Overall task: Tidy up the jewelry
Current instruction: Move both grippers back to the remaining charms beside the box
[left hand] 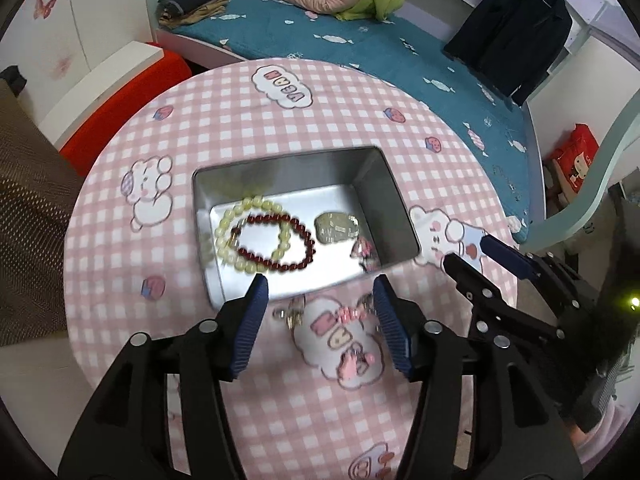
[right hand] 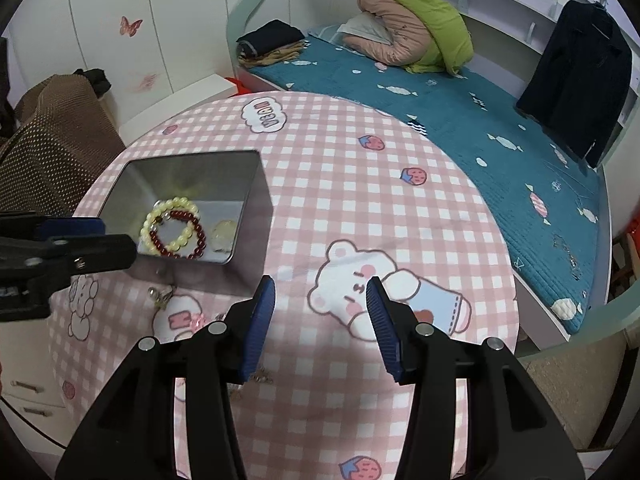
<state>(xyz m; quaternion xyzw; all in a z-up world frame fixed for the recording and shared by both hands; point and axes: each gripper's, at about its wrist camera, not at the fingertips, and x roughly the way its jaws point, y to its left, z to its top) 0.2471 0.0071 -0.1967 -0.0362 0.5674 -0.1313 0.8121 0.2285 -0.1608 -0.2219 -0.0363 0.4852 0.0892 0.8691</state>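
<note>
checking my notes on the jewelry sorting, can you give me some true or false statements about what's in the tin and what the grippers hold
1. The dark red bracelet lies inside the metal tin. True.
2. The pale yellow bracelet lies on the tablecloth outside the tin. False: it is in the tin, overlapping the red one.
3. The left gripper grips a bracelet. False: its jaws stand apart, empty.
4. The right gripper is open and empty. True.
5. Small trinkets lie on the tablecloth outside the tin. True.

Right gripper (right hand: 320, 292) shown with fingers parted over the checked worktop (right hand: 360, 208); two bead bracelets (right hand: 174, 228) are seen in the tin (right hand: 248, 184).
</note>
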